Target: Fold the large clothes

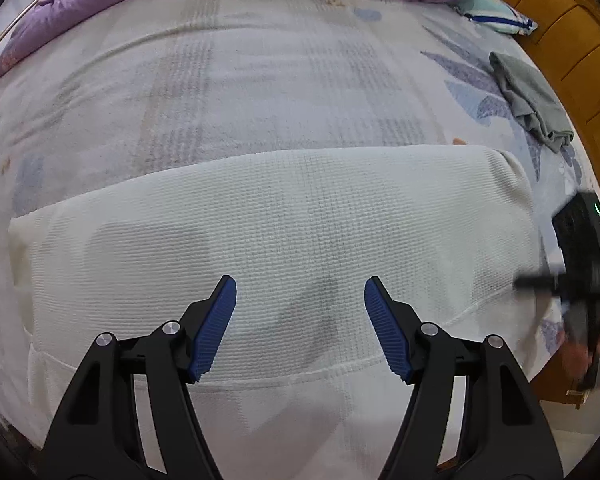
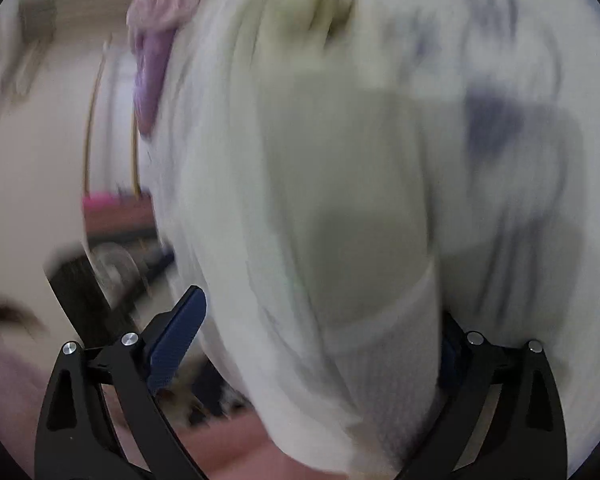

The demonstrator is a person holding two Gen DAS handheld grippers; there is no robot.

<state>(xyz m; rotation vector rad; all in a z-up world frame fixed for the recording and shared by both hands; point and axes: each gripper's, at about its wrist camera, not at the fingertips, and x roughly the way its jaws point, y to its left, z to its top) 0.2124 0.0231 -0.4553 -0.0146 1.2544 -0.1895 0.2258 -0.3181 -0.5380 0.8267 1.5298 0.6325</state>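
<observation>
Just below the left gripper (image 1: 300, 292), whose jaws are spread and hold nothing, the white waffle garment (image 1: 284, 216) lies on the bed (image 1: 260, 80), seemingly folded once. The right gripper (image 2: 320, 344) is spread wide, white cloth loose between its jaws. Further folds remain. Beyond lies a grey cloth (image 1: 528, 96).

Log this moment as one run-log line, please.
stage: mid-fold | white waffle-knit garment: flat on bed | left gripper: open above it | right gripper: open, blurred
</observation>
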